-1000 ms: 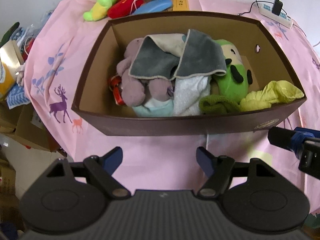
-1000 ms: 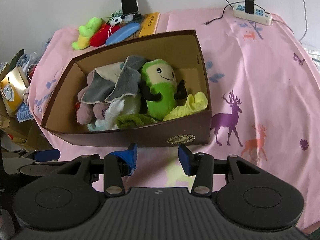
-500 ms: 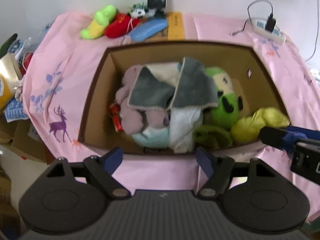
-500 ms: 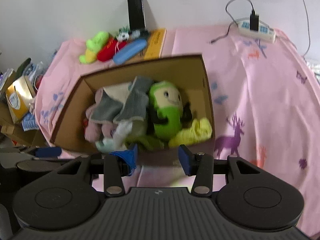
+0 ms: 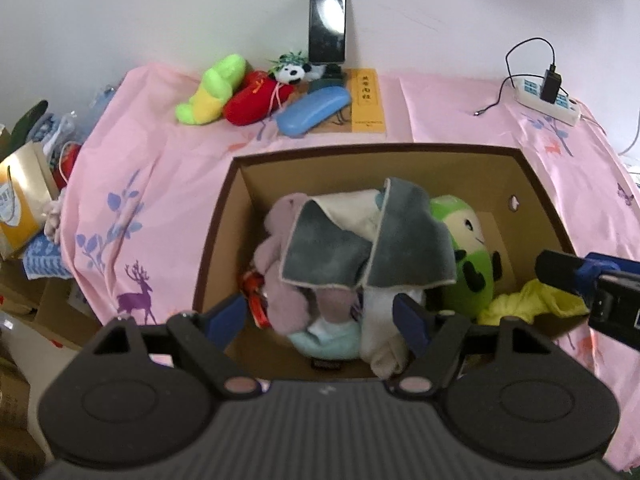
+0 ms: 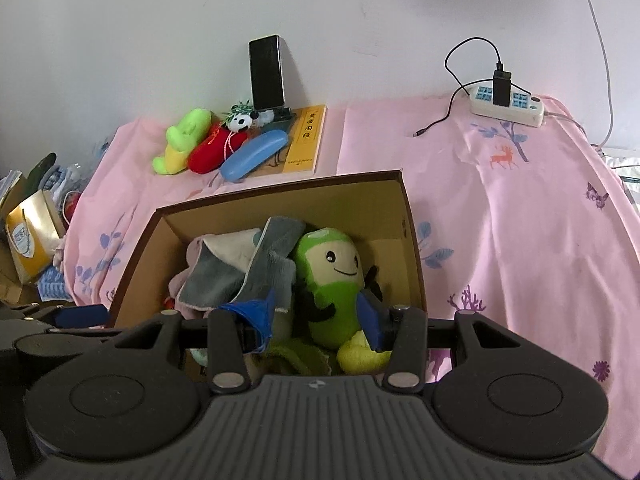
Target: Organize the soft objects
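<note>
Most of the soft things already sit in the cardboard box (image 5: 224, 240) on the pink cloth (image 6: 520, 240) that covers the tabletop. Inside it I see a grey towel (image 5: 360, 248) draped over a mauve plush (image 5: 280, 280), a green smiling plush (image 6: 336, 280) beside it, a yellow-green cloth (image 5: 528, 304) at the near right corner and a pale blue piece (image 5: 328, 340) at the near wall.

My left gripper (image 5: 320, 316) hangs over the near edge of the box with its jaws spread wide and nothing between them. My right gripper (image 6: 316, 316) hovers above the same box, jaws apart and empty too; the green plush lies beyond them, not pinched.

What I judge is left stands by the wall, well apart from the box: a green-and-yellow plush (image 5: 208, 92), a red plush (image 5: 252, 98) and a small panda (image 5: 292, 72), huddled next to a blue case (image 5: 312, 110), a yellow book (image 5: 368, 100) and a propped phone (image 5: 327, 26). Those three toys look like the remaining items to bring in.
</note>
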### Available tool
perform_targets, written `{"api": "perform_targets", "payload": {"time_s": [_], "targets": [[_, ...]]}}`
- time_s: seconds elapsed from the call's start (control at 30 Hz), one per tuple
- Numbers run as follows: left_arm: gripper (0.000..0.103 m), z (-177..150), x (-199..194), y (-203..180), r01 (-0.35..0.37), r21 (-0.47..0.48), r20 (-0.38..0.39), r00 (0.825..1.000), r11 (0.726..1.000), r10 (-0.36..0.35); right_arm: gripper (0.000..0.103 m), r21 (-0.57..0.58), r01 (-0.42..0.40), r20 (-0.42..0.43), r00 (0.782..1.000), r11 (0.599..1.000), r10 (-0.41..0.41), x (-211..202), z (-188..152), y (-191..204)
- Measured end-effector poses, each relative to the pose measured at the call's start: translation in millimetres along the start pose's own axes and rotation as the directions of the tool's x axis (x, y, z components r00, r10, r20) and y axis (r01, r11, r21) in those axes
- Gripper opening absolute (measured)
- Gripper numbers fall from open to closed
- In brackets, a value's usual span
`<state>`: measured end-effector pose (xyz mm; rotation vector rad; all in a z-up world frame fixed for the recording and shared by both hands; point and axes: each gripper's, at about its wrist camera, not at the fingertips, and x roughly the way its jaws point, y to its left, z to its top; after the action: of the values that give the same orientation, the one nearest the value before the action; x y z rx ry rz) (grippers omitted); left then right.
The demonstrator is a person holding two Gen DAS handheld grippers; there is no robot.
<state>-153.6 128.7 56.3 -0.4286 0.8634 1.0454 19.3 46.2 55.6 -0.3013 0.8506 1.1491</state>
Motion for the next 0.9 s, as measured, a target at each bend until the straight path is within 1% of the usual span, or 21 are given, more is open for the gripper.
{"api": "perform_targets", "payload": {"time_s": [0.13,0.4,0.6,0.77,0.9], "targets": [[0.075,5,5,-1,-0.029,0.023,0.018,0.999,0.999,0.028,0.029,0.002,0.004,0.005,1.000,1.000,-0.004,7,2,0],[0.075,14,19,3,-0.029,0.028,0.021,0.999,0.999,0.028,0.029,0.007,0.018,0.003,1.000,1.000,-0.018,22,7,0],[0.075,19,31,6,-0.033,0.014,0.025,0.999,0.999,0.032,0.029,-0.009,0.023,0.000,1.000,1.000,-0.023,34,11,4],[0.075,21,44,6,-0.028,0.009,0.009,1.000,1.000,0.028,0.029,-0.027,0.038,-0.002,0.999,0.999,-0.038,45,13,4],[0.075,21,51,6,-0.021,0.002,-0.002,1.000,1.000,0.021,0.029,-0.022,0.046,-0.024,0.999,0.999,-0.046,54,13,1]]}}
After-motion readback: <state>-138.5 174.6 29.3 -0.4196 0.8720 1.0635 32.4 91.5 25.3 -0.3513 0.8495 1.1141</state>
